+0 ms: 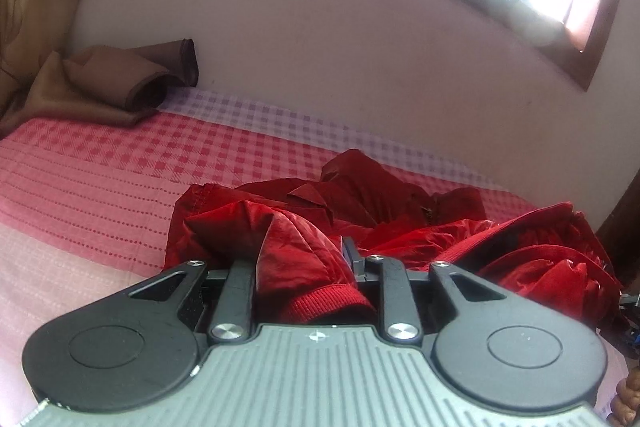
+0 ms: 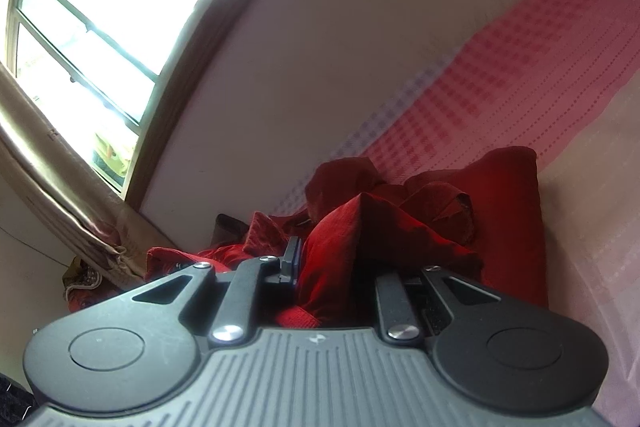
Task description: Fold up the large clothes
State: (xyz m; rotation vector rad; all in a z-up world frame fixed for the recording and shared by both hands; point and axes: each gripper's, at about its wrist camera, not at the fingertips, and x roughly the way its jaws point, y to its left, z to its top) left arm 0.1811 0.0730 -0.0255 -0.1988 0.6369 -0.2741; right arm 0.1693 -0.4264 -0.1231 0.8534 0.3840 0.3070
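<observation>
Red jacket [image 1: 304, 255] folds hide left gripper [image 1: 304, 267] fingers.

Each gripper, left gripper [image 1: 308, 263] and right gripper [image 2: 332, 267], has a ribbed grey body, two round black discs, black linkage arms and silver screws.

A bed with a pink-and-red checked sheet [image 1: 120, 163] stands against a pale wall [image 1: 320, 39]. Folded brown cloth [image 1: 120, 75] lies at its far corner. A bright window [image 2: 80, 27] with a beige curtain [image 2: 52, 167] beside it

Jacket [image 1: 360, 203] lies on bed [image 1: 100, 187], pillow [image 1: 120, 79] behind.
</observation>
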